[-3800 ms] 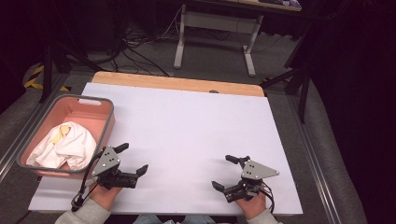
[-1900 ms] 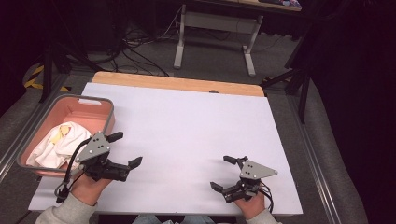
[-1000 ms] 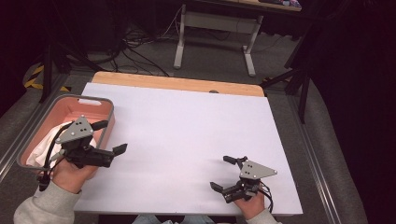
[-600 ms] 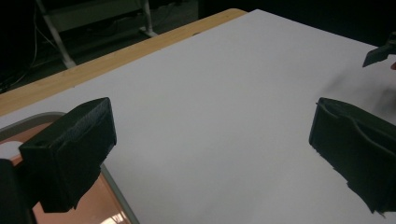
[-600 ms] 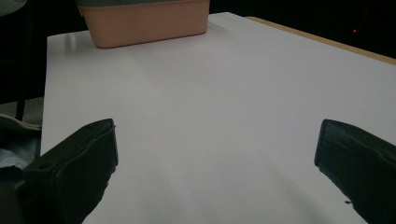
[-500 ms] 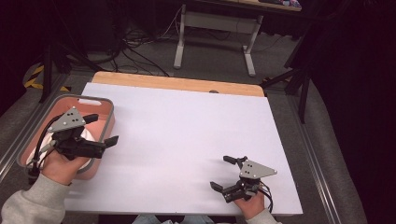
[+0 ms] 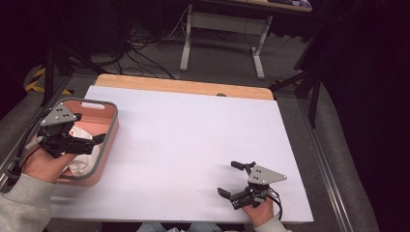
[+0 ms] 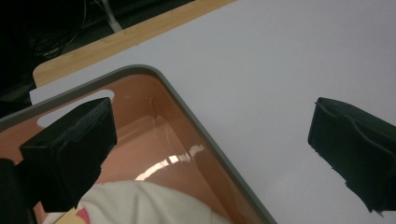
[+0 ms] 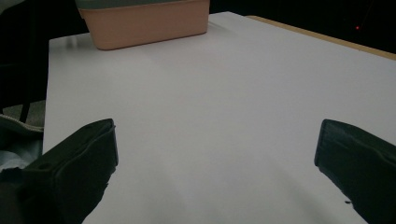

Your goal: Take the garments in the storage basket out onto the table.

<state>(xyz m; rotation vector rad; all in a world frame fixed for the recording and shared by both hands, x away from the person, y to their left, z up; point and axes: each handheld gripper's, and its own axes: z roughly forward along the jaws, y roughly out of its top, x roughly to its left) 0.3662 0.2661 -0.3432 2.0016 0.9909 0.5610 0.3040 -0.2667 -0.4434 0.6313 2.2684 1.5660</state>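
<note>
A pink bin with a grey rim stands at the table's left edge, with a white cloth bunched inside it. My left gripper hovers open above the bin's near half, nothing between its jaws. In the left gripper view the left gripper spans the bin's rim, with the cloth below its left jaw. My right gripper rests open near the table's front right, apart from everything. The right gripper view has the right gripper over bare white table, with the bin far off.
A white sheet covers the table, and a wooden strip shows along its far edge. Beyond it are a desk frame and floor cables. Dark stand legs rise past the table's far right corner.
My left gripper has swung left from the table's front to above the pink bin, still open. The right gripper has not moved.
</note>
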